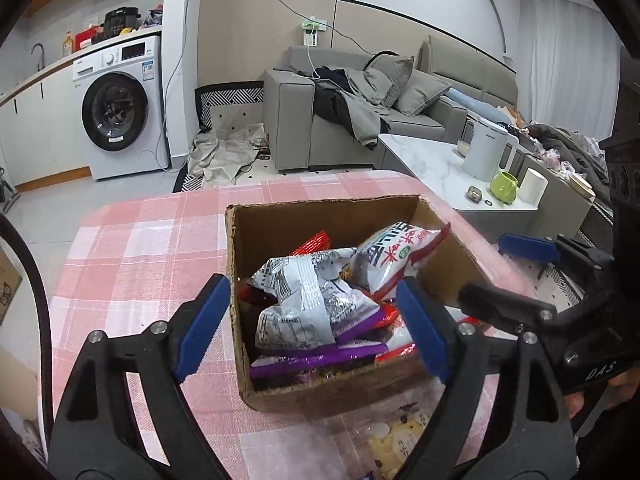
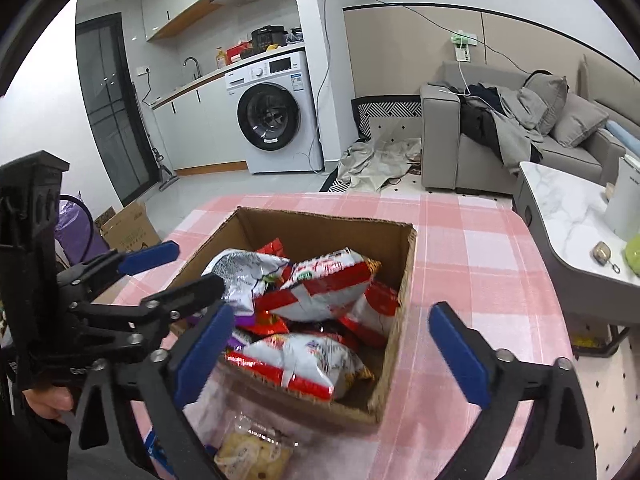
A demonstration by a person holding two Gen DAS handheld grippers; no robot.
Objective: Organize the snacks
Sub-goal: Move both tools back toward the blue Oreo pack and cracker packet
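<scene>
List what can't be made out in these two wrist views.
- Bottom layer of the cardboard box: both views, buried under the top snack bags.
- Clear packet of biscuits: right wrist view, cut off by the bottom edge.
- Washing machine label: too small to read.
- Right tool: left wrist view, partly cropped at the frame edge.

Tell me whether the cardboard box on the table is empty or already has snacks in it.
It has snacks in it. The open-topped cardboard box holds a heap of snack bags, red-and-white and silver ones, lying below its rim.

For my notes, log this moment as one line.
left hand-held gripper: open, empty | right hand-held gripper: open, empty | snack packets: in cardboard box
</scene>
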